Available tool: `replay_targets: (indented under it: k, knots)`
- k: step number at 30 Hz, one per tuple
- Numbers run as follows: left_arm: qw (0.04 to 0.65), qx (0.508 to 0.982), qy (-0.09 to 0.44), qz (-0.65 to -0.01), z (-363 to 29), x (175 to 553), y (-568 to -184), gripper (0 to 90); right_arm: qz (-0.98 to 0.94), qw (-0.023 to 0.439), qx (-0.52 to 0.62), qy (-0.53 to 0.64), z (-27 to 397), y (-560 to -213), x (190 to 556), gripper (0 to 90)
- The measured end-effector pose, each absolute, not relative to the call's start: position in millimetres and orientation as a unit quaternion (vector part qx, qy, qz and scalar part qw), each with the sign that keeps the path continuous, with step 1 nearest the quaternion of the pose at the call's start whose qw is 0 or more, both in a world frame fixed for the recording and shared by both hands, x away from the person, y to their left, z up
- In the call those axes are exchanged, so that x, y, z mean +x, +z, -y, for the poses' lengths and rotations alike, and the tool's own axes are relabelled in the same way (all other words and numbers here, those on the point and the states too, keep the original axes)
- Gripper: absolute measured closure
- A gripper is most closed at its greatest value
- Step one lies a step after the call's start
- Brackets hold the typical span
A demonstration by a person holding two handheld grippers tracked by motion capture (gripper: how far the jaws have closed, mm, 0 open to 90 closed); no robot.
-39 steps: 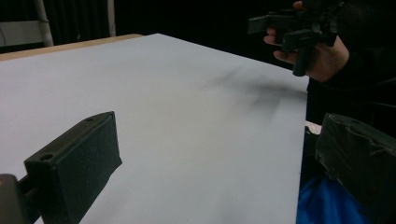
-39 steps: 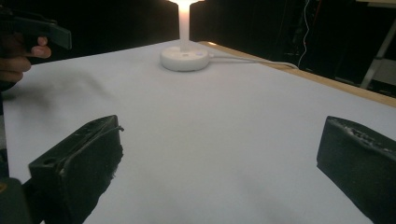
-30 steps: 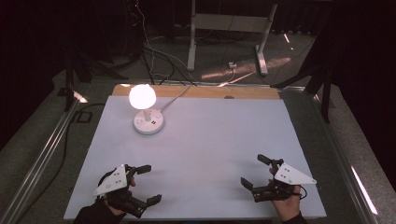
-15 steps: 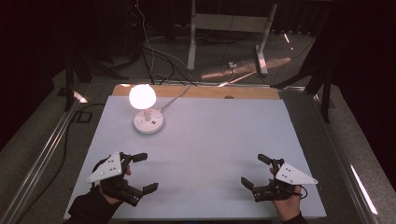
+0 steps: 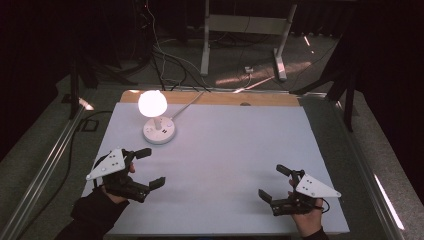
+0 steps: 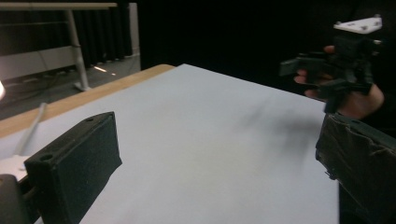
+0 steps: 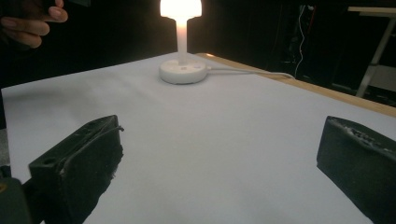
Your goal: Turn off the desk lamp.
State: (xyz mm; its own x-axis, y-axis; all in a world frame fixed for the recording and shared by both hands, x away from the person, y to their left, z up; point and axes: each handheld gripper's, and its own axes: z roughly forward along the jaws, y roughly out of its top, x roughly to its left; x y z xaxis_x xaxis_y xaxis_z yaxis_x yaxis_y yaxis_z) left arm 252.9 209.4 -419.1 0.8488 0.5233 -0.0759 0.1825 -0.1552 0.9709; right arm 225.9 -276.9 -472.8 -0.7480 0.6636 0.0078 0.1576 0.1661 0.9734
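A small white lamp (image 5: pixel 158 116) with a glowing round shade stands on its round base at the far left of the white table top (image 5: pixel 225 150); the right gripper view shows the lamp (image 7: pixel 182 51) straight ahead. My left gripper (image 5: pixel 150 168) hovers at the near left, open and holding nothing, raised off the surface. My right gripper (image 5: pixel 274 183) sits at the near right, open and holding nothing. In the left gripper view the right gripper (image 6: pixel 345 60) appears across the table in a hand.
The lamp's white cable (image 5: pixel 192 98) runs off the far edge over a wooden strip (image 5: pixel 220 98). Beyond the table are floor cables and a metal table frame (image 5: pixel 245 30). Dark surroundings flank both sides.
My left gripper has lifted and drifted left and away from me, toward the lamp's side. The right gripper has barely moved. The lamp stays lit.
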Motion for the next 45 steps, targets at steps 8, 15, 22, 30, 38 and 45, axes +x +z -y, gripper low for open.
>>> replay_targets:
  k: [8,15,22,30,38,45]
  knots:
    - [0.600,0.736,0.167,-0.266,-213,267,-419,0.4,-0.732,0.217,0.280,0.582,277,-473,226,0.0]
    - [0.595,0.730,0.177,-0.286,-215,278,-422,0.5,-0.732,0.216,0.281,0.582,277,-473,227,0.0]
    - [0.580,0.726,0.204,-0.308,-213,293,-427,1.7,-0.732,0.217,0.281,0.581,277,-473,227,0.0]
    - [0.566,0.723,0.214,-0.332,-211,305,-436,3.0,-0.733,0.215,0.280,0.581,277,-473,227,0.0]
    - [0.552,0.715,0.231,-0.362,-212,321,-454,5.8,-0.733,0.215,0.280,0.582,277,-473,227,0.0]
    - [0.526,0.717,0.245,-0.386,-212,330,-467,12.2,-0.733,0.215,0.278,0.583,277,-472,227,0.0]
